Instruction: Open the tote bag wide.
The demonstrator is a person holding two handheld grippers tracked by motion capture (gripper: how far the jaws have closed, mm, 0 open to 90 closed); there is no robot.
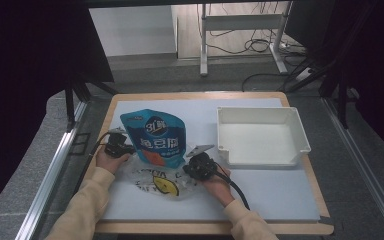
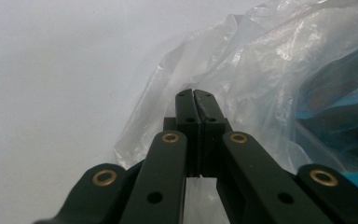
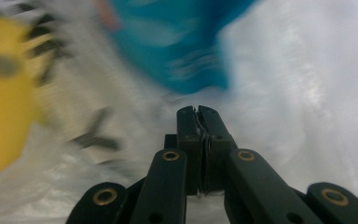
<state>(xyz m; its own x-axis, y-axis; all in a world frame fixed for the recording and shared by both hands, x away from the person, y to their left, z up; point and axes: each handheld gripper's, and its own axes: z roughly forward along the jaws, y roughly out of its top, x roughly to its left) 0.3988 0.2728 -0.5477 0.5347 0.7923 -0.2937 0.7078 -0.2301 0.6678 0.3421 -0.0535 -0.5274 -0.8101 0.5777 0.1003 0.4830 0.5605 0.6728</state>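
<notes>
A wooden-edged desk (image 1: 300, 97) carries a pale mat (image 1: 280, 192) over most of its top. On the mat a white empty tray (image 1: 300, 131) sits at the right, and a clear plastic bag (image 1: 152, 181) printed yellow and black lies near the front, a blue pouch (image 1: 155, 137) partly inside it.

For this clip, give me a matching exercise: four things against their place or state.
Things:
1. blue stand-up pouch
2. white rectangular plastic tray
3. clear plastic bag with yellow print
4. left tongs

Places or states:
A. empty, at the table's right
B. shut on a fold of clear film
C. crumpled flat on the white mat near the person
D. standing between the two hands, its base inside the bag

Pairs: 1-D, 2-A, 3-C, 4-B
</notes>
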